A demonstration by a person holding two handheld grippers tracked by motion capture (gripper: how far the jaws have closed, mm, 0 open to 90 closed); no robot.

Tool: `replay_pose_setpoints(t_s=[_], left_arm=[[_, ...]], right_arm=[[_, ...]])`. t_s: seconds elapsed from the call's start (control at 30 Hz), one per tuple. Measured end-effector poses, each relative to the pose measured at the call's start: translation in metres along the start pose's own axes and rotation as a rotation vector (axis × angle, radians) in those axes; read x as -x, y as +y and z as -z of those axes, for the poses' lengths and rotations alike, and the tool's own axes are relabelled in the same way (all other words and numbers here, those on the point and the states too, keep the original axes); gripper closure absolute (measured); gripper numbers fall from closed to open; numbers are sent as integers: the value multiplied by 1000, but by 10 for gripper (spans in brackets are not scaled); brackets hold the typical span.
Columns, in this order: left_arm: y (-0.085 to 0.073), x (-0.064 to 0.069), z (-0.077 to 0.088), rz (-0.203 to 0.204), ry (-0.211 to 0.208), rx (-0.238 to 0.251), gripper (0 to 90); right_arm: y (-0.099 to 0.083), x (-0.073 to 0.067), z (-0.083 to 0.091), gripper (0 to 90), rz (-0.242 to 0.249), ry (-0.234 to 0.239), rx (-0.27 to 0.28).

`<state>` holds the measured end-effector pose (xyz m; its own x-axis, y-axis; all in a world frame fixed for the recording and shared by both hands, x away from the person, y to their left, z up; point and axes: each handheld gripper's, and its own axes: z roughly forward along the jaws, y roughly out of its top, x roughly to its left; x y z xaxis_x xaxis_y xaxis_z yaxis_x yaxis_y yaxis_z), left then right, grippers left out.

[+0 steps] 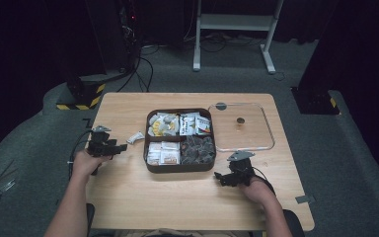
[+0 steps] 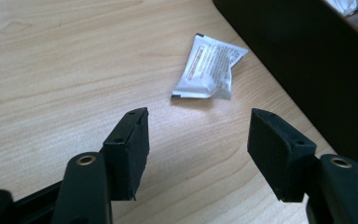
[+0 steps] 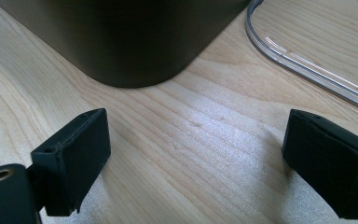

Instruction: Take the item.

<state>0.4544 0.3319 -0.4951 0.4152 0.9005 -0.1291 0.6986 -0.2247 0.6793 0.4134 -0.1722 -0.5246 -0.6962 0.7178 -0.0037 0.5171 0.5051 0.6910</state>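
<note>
A small white sachet (image 1: 136,138) (image 2: 209,69) lies on the wooden table (image 1: 187,197) just left of a dark brown box (image 1: 180,168) with four compartments of packets. My left gripper (image 1: 120,147) (image 2: 198,140) stands open a short way before the sachet, nothing between its jaws. My right gripper (image 1: 217,176) (image 3: 196,163) rests open near the box's front right corner (image 3: 130,56), with bare wood between its jaws.
A clear plastic lid (image 1: 241,127) (image 3: 307,60) lies flat to the right of the box, a dark knob at its middle. The table's front edge runs close to the person's forearms. A white desk frame (image 1: 234,22) stands on the floor beyond.
</note>
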Motion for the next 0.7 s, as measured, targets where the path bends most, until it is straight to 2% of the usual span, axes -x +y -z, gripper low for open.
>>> replay_pose_setpoints(t_s=[0.03, 0.17, 0.33, 0.47, 0.57, 0.7], left_arm=[[-1, -1, 1, -8, 12, 2, 378], [-6, -6, 4, 12, 22, 20, 361], [-14, -12, 1, 30, 41, -8, 351], [-15, -18, 4, 33, 59, 0, 343], [-18, -21, 4, 55, 58, -4, 334], [-21, -26, 3, 47, 70, -15, 323]], right_arm=[[0, 0, 0, 76, 0, 0, 0], [1, 0, 0, 76, -1, -2, -2], [1, 0, -1, 77, 0, 1, -3], [1, 0, -1, 77, -1, 0, -3], [1, 0, -1, 76, -1, 0, -2], [1, 0, -1, 76, 0, -2, -1]])
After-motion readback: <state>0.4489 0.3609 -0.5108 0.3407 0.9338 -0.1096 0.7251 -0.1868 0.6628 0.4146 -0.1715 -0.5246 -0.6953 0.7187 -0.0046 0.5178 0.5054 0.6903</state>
